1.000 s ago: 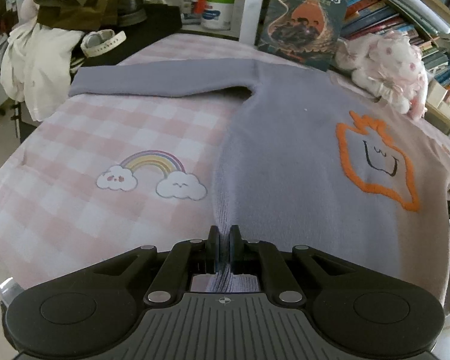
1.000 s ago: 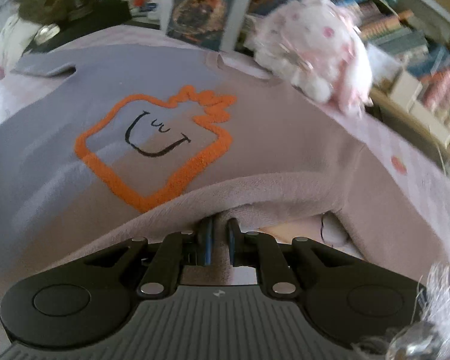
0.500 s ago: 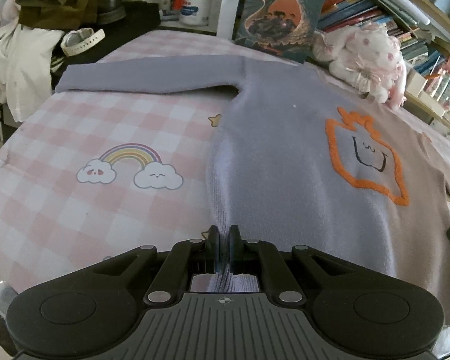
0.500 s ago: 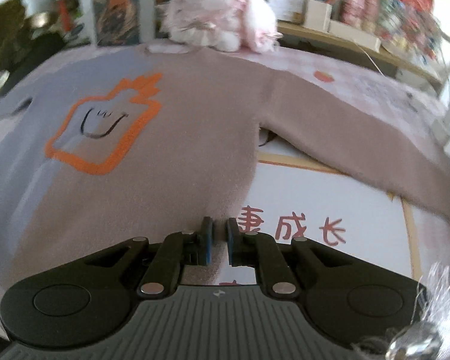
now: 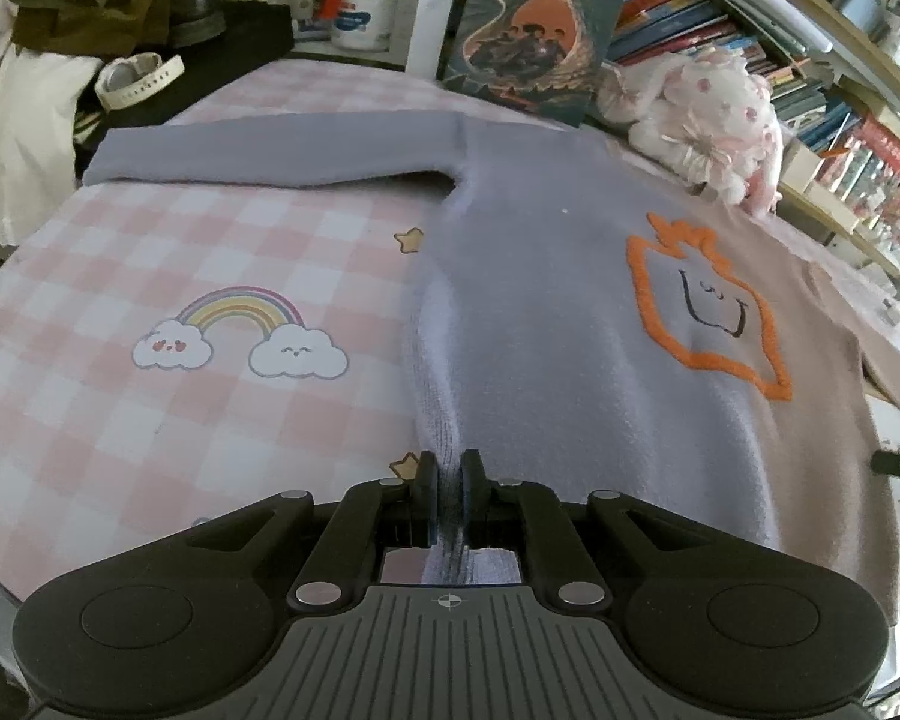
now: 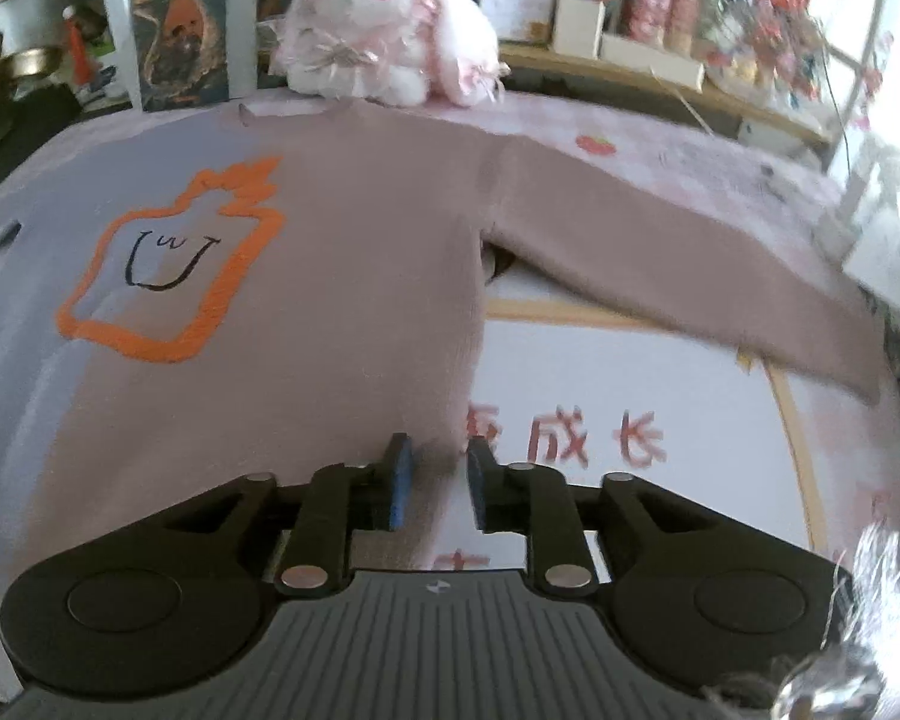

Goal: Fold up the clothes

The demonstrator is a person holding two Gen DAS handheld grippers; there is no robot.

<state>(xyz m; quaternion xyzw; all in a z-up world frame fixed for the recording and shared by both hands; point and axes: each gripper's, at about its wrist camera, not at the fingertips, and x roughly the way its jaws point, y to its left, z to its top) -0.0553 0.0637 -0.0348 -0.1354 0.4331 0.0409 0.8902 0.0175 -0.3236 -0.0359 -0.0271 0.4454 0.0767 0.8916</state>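
Note:
A sweater (image 5: pixel 540 330), lilac on one half and dusty pink on the other with an orange-outlined face, lies front up on the bed, both sleeves spread out. My left gripper (image 5: pixel 448 474) is at its lower left hem. Its jaws are opening, and a raised ridge of the knit still fills the narrow gap between them. In the right wrist view the sweater (image 6: pixel 330 330) lies flat. My right gripper (image 6: pixel 441 456) hovers at its lower right corner, jaws opening, with the side edge running between the parted pads, which do not press on it.
A pink checked sheet (image 5: pixel 180 240) with a rainbow print covers the bed. A plush toy (image 6: pixel 384 30) and an upright book (image 5: pixel 540 30) sit beyond the collar. A white sheet with red characters (image 6: pixel 600 438) lies under the right sleeve (image 6: pixel 660 264). Clothes are piled far left (image 5: pixel 30 90).
My right gripper slid right along the hem to the sweater's right corner and rolled level, then its jaws parted; the lifted hem now lies flat. My left jaws widened slightly.

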